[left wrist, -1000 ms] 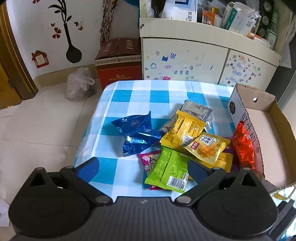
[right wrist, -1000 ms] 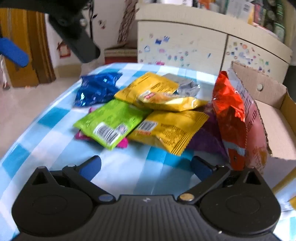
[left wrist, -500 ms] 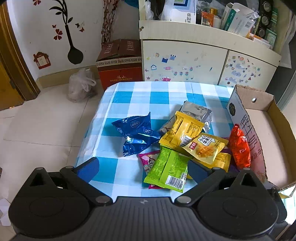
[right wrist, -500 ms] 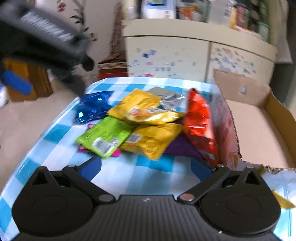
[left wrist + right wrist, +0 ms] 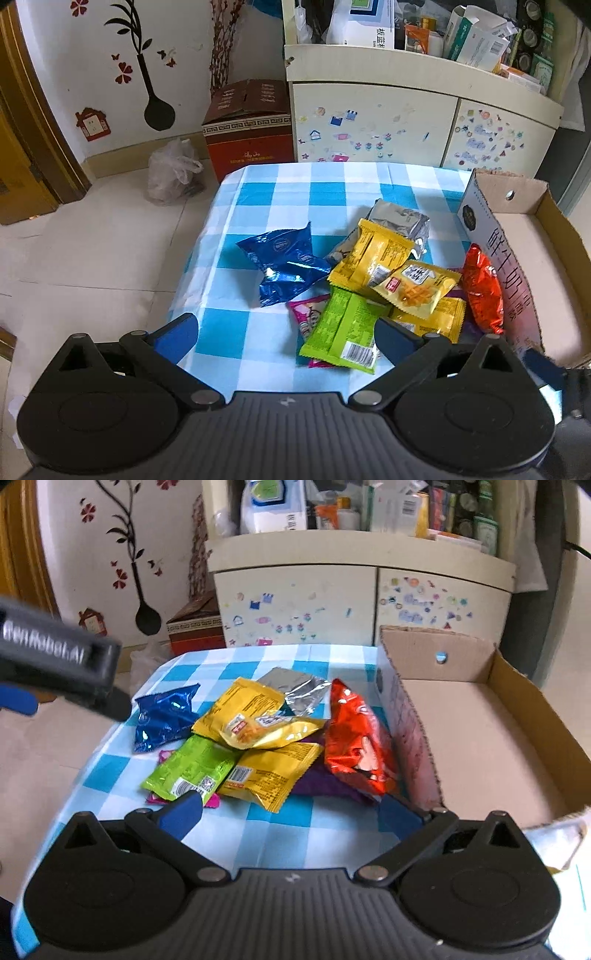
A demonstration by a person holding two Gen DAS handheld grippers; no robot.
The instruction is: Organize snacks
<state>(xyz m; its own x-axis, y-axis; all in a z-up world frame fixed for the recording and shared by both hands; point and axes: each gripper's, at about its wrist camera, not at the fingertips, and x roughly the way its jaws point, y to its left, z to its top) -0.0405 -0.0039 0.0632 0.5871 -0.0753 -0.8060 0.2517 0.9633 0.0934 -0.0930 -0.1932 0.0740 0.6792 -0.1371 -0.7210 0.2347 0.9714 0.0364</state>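
A heap of snack packets lies on a blue-and-white checked table [image 5: 280, 206]: a blue packet [image 5: 284, 262], a green one [image 5: 343, 332], yellow ones [image 5: 373, 254], a silver one [image 5: 400, 218] and an orange-red one [image 5: 482, 288] leaning on an open cardboard box [image 5: 535, 258]. The same heap shows in the right wrist view: blue packet [image 5: 166, 716], green [image 5: 192, 768], orange-red [image 5: 354, 738], box [image 5: 480, 731]. My left gripper [image 5: 286, 334] is open and empty, above the table's near edge. My right gripper [image 5: 291, 810] is open and empty, short of the heap.
A white cabinet [image 5: 406, 122] with stickers stands behind the table, its top crowded with boxes. A red carton [image 5: 247, 125] and a plastic bag [image 5: 173, 173] sit on the floor at the left. The left gripper's body [image 5: 59, 664] crosses the right wrist view.
Both grippers have risen and drawn back from the heap. The right view has swung right, so more of the box's inside shows. The packets have not moved.
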